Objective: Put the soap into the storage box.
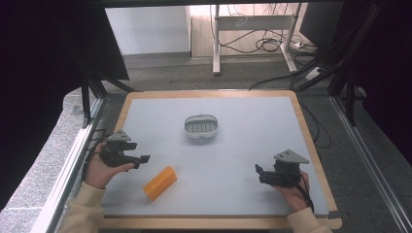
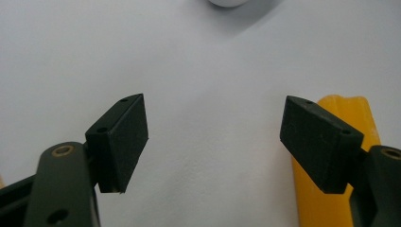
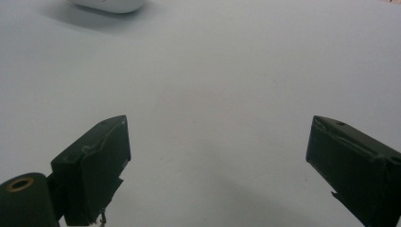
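An orange-yellow block lies on the grey table top near the front left. My left gripper is held just left of it, open, jaws pointing right. In the left gripper view the block shows behind the right-hand jaw, with nothing between the jaws. A small white oval dish with a ribbed inside sits at the table's middle; its edge shows at the top of the left gripper view. My right gripper is at the front right, open and empty, over bare table.
The grey table top has a wooden rim. The white dish shows at the top left of the right gripper view. Beyond the table are a desk's legs and cables on the floor. Dark curtains hang at both sides.
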`<state>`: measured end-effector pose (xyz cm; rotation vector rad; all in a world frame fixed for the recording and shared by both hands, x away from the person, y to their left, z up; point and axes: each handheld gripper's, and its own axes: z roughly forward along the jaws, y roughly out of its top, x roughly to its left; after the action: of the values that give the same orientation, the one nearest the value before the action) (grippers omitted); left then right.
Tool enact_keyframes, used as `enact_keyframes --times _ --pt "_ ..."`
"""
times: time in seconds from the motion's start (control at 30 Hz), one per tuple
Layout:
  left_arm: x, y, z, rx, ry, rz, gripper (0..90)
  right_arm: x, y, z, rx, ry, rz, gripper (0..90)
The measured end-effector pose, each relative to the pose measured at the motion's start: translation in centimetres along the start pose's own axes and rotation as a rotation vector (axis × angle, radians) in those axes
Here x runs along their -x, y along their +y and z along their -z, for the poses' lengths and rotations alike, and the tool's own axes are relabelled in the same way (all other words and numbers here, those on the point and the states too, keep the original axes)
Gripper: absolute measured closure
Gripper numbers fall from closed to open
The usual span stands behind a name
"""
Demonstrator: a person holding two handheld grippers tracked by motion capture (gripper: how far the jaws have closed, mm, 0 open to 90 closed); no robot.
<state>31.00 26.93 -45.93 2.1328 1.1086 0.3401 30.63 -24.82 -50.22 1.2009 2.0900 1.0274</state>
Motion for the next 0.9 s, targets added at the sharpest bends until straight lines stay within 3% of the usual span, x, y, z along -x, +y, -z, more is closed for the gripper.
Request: enact_keyframes --times 0.23,0.37,0.47,0.63,0.9 --pt "-0.2 -0.3 1.1 0.015 0.006 0.010 25.4 0.5 -0.3 0.3 -0.003 0.013 -0.045 9.6" --pt "0.0 -0.6 1.2 0.010 -0.007 0.006 25.9 -0.3 -0.1 0.5 -0.005 -0.001 -0.010 9.4" --pt "0.3 -0.6 1.2 -0.003 -0.027 -0.008 26.3 -0.4 -0.2 0.5 -0.015 -0.035 -0.019 7.2" --pt "0.5 -0.3 1.4 -0.012 -0.041 -0.024 27.6 0.1 -0.4 0.1 -0.031 -0.030 -0.044 7.3" --pt "1.2 0.1 2.0 -0.019 -0.037 -0.033 27.7 0.0 -0.7 0.0 -0.039 -0.025 -0.024 8.4"
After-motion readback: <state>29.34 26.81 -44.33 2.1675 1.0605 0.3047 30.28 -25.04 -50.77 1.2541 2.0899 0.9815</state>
